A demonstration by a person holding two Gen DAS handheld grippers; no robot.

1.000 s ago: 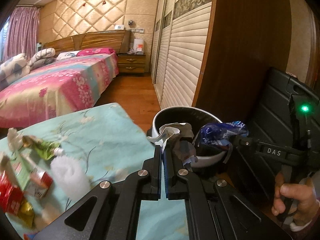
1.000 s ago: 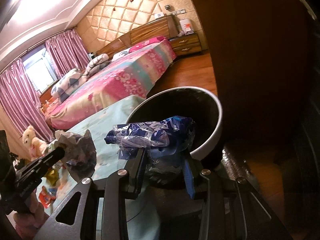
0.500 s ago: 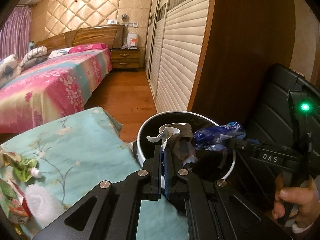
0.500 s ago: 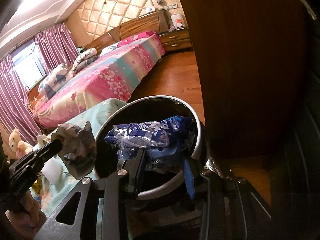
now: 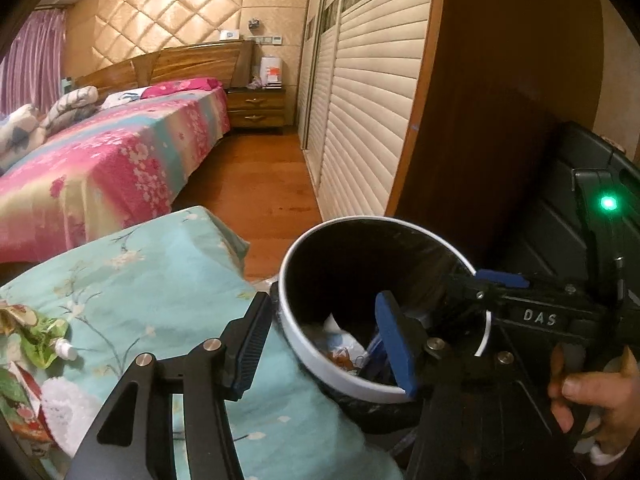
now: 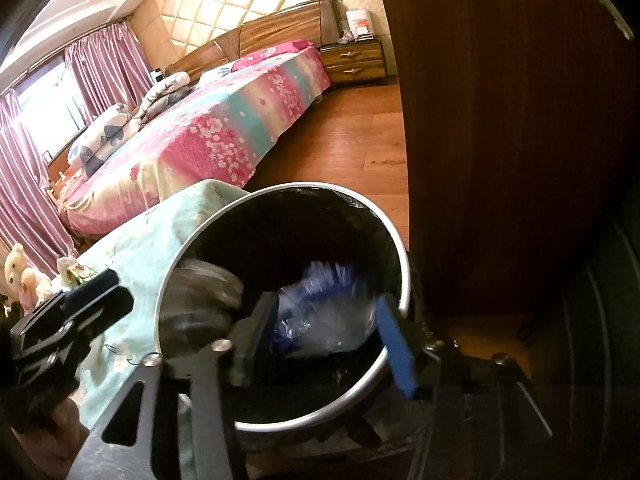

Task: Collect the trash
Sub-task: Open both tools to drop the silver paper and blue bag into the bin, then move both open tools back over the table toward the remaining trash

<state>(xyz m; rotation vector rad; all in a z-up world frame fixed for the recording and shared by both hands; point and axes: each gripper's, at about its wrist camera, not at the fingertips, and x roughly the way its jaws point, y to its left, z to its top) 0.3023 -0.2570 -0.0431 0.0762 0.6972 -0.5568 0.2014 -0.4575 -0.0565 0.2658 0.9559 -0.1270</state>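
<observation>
Both my grippers, left (image 5: pixel 320 344) and right (image 6: pixel 326 330), have just been opening over the bin (image 5: pixel 400 222); the blue wrapper (image 6: pixel 320 304) drops inside, free of the pads. More trash (image 5: pixel 36 332) waits on the cloth (image 5: pixel 152 276).

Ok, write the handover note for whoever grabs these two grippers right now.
Left gripper: jaws have just been opening, nothing between them; it sits at the rim of the trash bin.
Right gripper: jaws have just been opening over the bin; the blue plastic wrapper shows blurred between them inside the bin, apparently released.
Done: the crumpled paper and the wrapper are in the bin.
Left: the green pouch, the white fluffy wad and the red packaging lie on the turquoise cloth.
</observation>
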